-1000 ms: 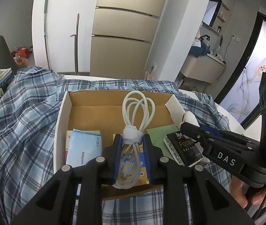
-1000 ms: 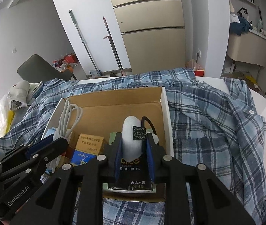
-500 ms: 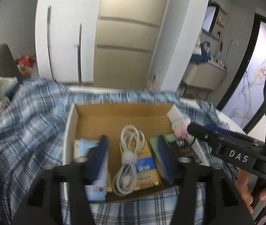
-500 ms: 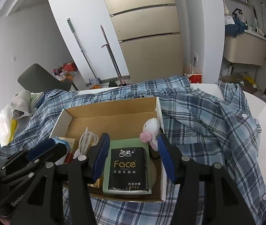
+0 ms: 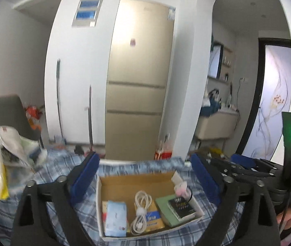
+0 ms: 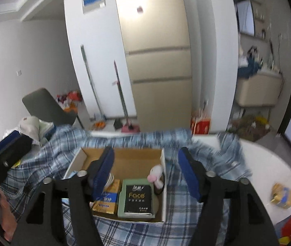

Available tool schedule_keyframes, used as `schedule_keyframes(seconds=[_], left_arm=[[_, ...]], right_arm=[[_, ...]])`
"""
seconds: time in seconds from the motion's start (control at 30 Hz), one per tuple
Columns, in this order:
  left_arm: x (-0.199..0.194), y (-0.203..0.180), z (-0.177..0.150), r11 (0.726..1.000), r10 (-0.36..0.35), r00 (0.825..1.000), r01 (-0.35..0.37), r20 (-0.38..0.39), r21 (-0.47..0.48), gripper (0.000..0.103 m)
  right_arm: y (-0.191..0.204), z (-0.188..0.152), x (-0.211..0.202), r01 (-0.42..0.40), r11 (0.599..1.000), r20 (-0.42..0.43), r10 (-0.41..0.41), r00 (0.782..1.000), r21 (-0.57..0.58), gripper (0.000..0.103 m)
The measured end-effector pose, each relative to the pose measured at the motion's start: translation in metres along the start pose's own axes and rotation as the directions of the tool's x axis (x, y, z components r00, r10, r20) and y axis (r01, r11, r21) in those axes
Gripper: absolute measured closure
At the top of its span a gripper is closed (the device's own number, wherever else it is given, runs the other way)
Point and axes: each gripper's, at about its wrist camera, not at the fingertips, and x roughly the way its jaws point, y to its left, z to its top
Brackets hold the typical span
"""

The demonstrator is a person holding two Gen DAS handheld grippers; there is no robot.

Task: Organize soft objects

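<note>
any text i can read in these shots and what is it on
"Face": gold letters on the black tissue pack in the cardboard box.
Smaller lines on that pack: too small to read.
Yellow-and-blue packet beside it: print blurred.
Light blue packet, yellow packet on the white table: unreadable.

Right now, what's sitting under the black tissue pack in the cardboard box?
The black tissue pack lies on a green pad, whose edges show along its left and front sides. A pink-and-white plush toy sits behind it. Whatever lies beneath the pad is covered.
</note>
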Motion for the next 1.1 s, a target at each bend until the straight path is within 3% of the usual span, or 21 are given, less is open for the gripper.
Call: schedule_keyframes(seconds=[0.23,0.3,0.37,0.5,0.77,0.83,1.1], left_arm=[[-0.053,-0.004,0.019,0.999,-0.011,0.994,0.007,0.107,0.038,0.0],[-0.069,-0.007,0.02,0.998,-0.014,0.99,0.004,0.139,0.07,0.0],[-0.084,-0.01,0.019,0.995,-0.023,0.985,0.007,0.169,0.096,0.0],[-0.106,-0.007,0.016,0.996,-0.034,0.979,0.016,0.199,0.092,0.0],[-0.15,-0.005,-0.013,0.991,-0.065,0.956,0.03,0.285,0.127,0.0],[-0.151,-0.003,-0.025,0.99,-0.064,0.958,0.025,0.28,0.14,0.0],[-0.134,0.012,-0.065,0.994,-0.047,0.969,0.02,0.244,0.111,0.0]], right_arm=[[0.006,0.012,-0.073,0.014,0.999,0.18,-0.008,0.984,-0.033,0.024],[0.007,0.012,-0.094,0.009,0.999,0.238,0.0,0.971,-0.034,0.007],[0.009,0.009,-0.117,0.01,0.999,0.308,0.0,0.951,-0.031,0.0],[0.015,-0.002,-0.154,0.032,0.999,0.417,-0.02,0.909,-0.024,0.0],[0.031,-0.036,-0.182,0.059,0.996,0.51,-0.018,0.86,-0.064,0.0],[0.029,-0.046,-0.18,0.054,0.997,0.513,-0.021,0.858,-0.049,0.0],[0.02,-0.09,-0.154,0.07,0.996,0.462,-0.035,0.886,-0.059,0.0]])
